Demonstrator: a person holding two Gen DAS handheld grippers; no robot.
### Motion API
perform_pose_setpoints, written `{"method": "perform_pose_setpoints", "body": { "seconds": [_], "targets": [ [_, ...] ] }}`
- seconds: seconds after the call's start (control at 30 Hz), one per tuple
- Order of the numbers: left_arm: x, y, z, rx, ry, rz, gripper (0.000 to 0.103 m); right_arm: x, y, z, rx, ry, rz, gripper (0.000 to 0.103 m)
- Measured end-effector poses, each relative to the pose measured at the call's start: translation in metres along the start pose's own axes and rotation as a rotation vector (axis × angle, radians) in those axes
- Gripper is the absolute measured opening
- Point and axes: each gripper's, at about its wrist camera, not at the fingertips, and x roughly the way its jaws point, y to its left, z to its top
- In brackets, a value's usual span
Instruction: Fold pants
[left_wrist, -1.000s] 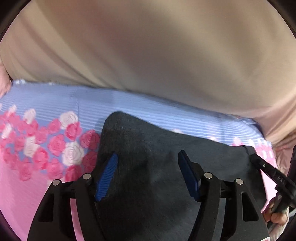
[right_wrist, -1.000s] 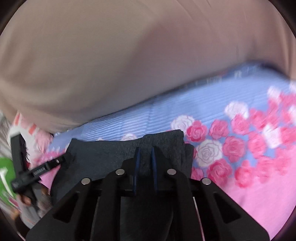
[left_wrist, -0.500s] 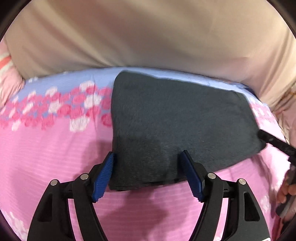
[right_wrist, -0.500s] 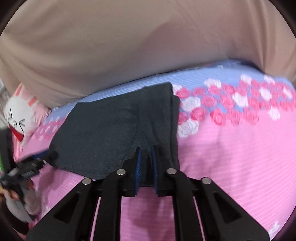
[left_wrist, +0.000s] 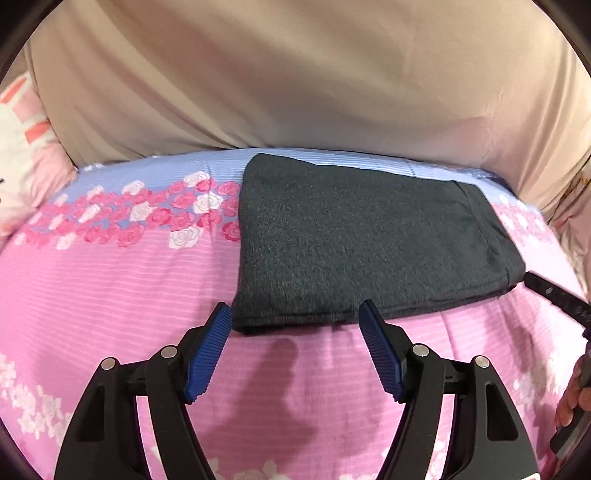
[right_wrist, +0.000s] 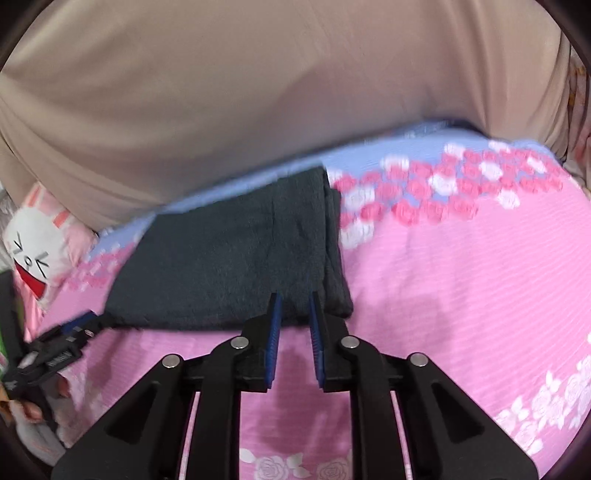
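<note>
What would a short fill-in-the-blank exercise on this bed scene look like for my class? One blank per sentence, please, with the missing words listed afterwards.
1. The dark grey pants lie ____ into a flat rectangle on the bedsheet.
2. The left gripper is wide ____, with nothing between its fingers.
3. The pads of the right gripper are coloured ____.
4. The sheet's printed flowers are ____.

Missing words: folded; open; blue; roses

My right claw (right_wrist: 295, 317) hangs at the near edge of the folded pants (right_wrist: 236, 254), its blue pads a narrow gap apart with nothing between them. The pants lie flat on the bed (right_wrist: 461, 280). Left of the pants, my left claw (right_wrist: 62, 341) and a cartoon pillow (right_wrist: 37, 254).
</note>
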Motion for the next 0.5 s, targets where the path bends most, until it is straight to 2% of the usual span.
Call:
{"method": "perform_pose_setpoints", "body": {
  "seconds": [0.03,0.07,0.17,0.23,0.33,0.37,0.4,0.43,0.47,0.5],
  "targets": [
    [-0.002,-0.002,-0.001,0.003,-0.001,0.002,0.068,0.012,-0.001,-0.003,0.003,0.047,-0.028,0.016],
    [-0.003,-0.002,-0.002,0.001,0.001,0.001,0.068,0.015,-0.002,-0.007,0.015,0.058,-0.033,0.016],
    [-0.008,-0.002,-0.004,-0.006,-0.004,0.001,0.068,-0.015,0.004,-0.002,0.031,-0.050,0.028,0.016],
    [-0.010,-0.002,-0.003,-0.005,-0.007,0.010,0.068,-0.030,0.010,0.004,0.012,-0.110,0.016,0.016],
    [-0.011,-0.004,0.003,0.008,-0.021,0.029,0.070,-0.030,0.017,0.015,-0.013,-0.125,0.001,0.016],
    [-0.011,-0.005,0.006,0.014,-0.024,0.033,0.070,-0.028,0.017,0.019,-0.011,-0.128,-0.004,0.023],
    [-0.010,-0.006,0.009,0.020,-0.024,0.039,0.072,-0.022,0.016,0.024,-0.011,-0.129,-0.009,0.035],
    [-0.007,-0.004,0.014,0.022,-0.019,0.048,0.079,-0.017,0.015,0.027,-0.012,-0.124,-0.025,0.067],
    [-0.005,-0.002,0.016,0.013,-0.016,0.050,0.084,-0.010,0.014,0.028,-0.013,-0.117,-0.051,0.085],
    [0.000,0.002,0.019,-0.004,-0.006,0.050,0.091,-0.001,0.012,0.029,-0.015,-0.104,-0.072,0.085]
  ]
}}
